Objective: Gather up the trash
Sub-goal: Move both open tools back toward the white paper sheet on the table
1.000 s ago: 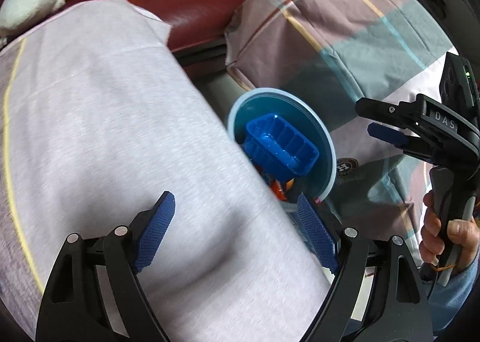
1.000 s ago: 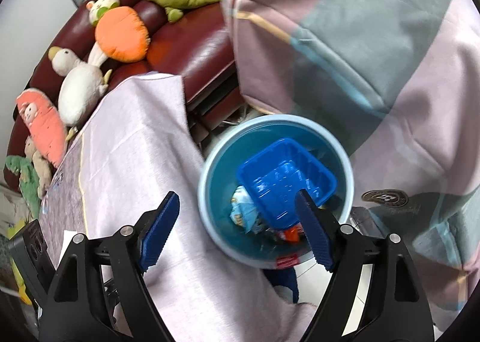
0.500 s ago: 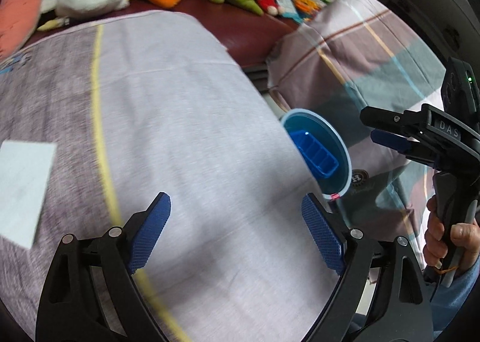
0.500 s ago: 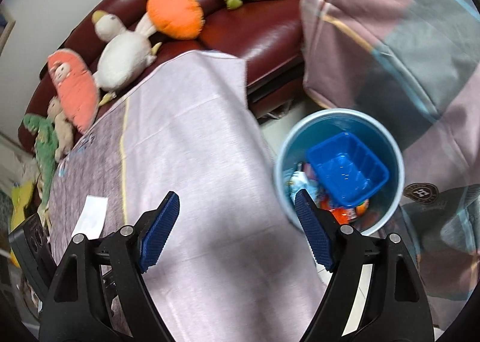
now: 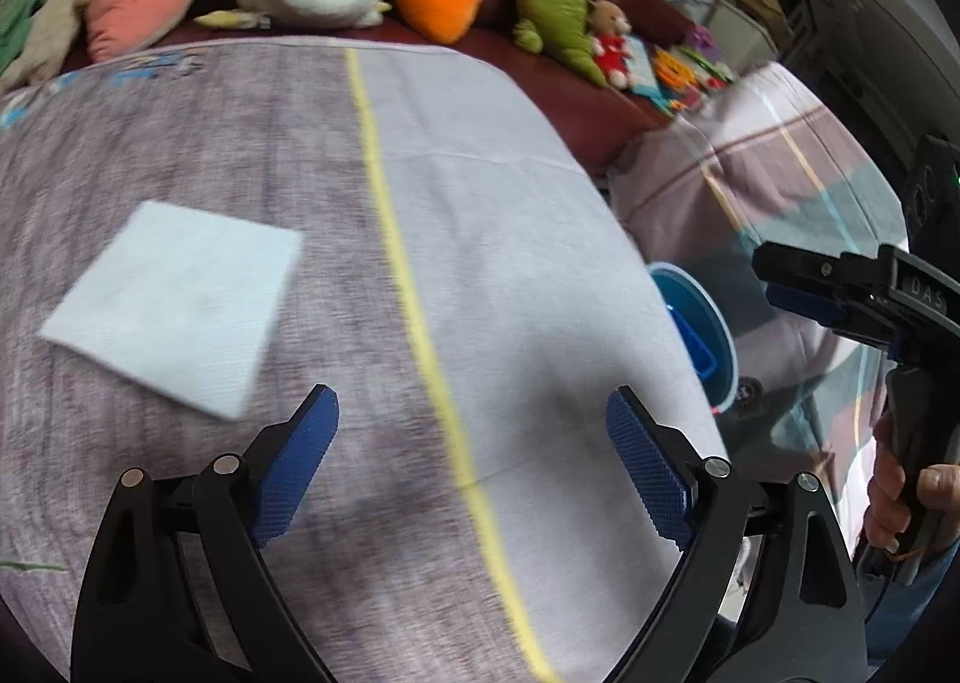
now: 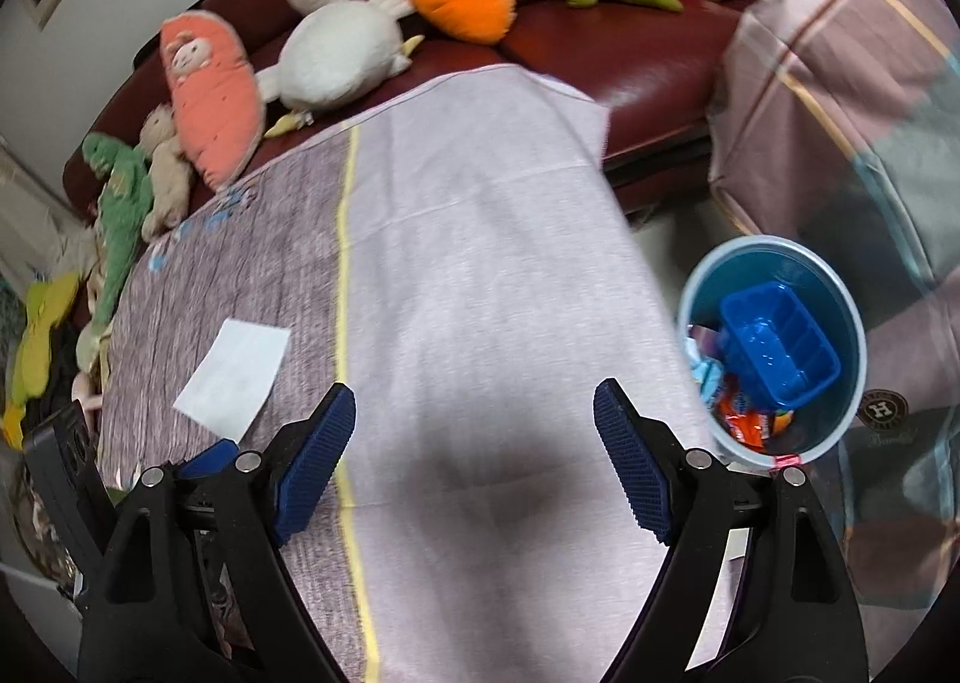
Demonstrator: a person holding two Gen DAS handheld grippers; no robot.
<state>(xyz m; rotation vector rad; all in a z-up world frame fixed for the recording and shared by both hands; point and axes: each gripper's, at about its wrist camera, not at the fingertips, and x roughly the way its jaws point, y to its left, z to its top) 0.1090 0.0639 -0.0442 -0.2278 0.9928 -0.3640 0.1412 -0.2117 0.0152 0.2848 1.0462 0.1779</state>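
A white tissue (image 5: 174, 305) is seen lying flat on the cloth (image 5: 510, 239), left of the yellow stripe and well apart from the bin (image 6: 774, 347) at the right. It is judged light, thin and limp, so it is best pinched at its near corner or edge. The left gripper (image 5: 474, 467) is held wide and empty just right of the tissue. The right gripper (image 6: 474, 461) is likewise held wide and empty, near the bin.
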